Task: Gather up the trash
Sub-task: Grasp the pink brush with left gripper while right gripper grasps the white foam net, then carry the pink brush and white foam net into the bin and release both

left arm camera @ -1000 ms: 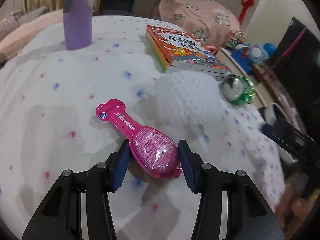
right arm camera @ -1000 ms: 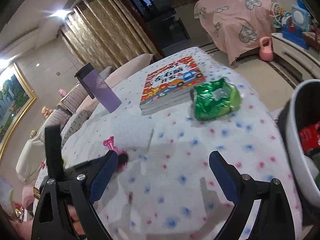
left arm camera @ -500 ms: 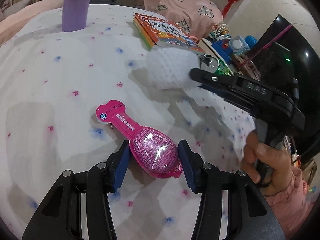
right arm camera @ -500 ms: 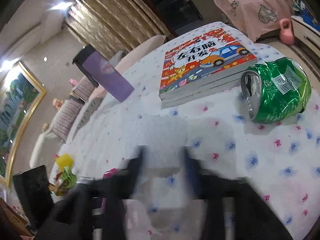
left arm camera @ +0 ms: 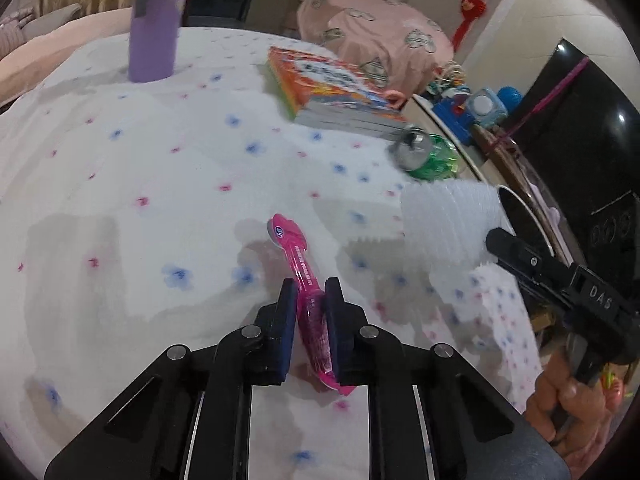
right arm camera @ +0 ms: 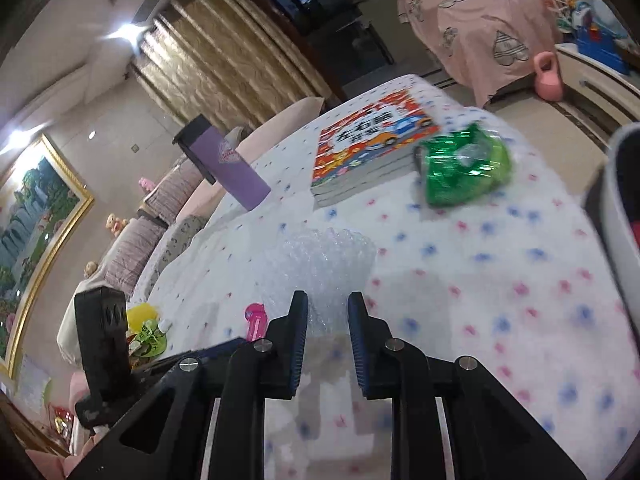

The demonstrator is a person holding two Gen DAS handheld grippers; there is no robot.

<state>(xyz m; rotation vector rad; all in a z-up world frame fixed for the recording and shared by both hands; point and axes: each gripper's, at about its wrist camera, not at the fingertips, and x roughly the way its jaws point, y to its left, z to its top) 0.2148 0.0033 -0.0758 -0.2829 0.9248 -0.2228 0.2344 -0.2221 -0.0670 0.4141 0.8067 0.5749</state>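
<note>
Left claw [left arm camera: 311, 304] clamped on the pink wrapper [left arm camera: 304, 280] – right claw [right arm camera: 328, 320] pinching the bubble wrap [right arm camera: 320, 264] above the bench [left arm camera: 160, 184].

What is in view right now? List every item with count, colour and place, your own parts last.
pink wrapper: 1, pink, clamped in left tool above the table
bubble wrap: 1, clear white, held by right tool
crushed can: 1, green, beside the books
books: 1 stack, orange-red cover, far side of table
bottle: 1, purple, far end of table
tablecloth: 1, white, pink and blue flowers
bin: 1, white, right of table
left tool: 1, black
right tool: 1, black
</note>
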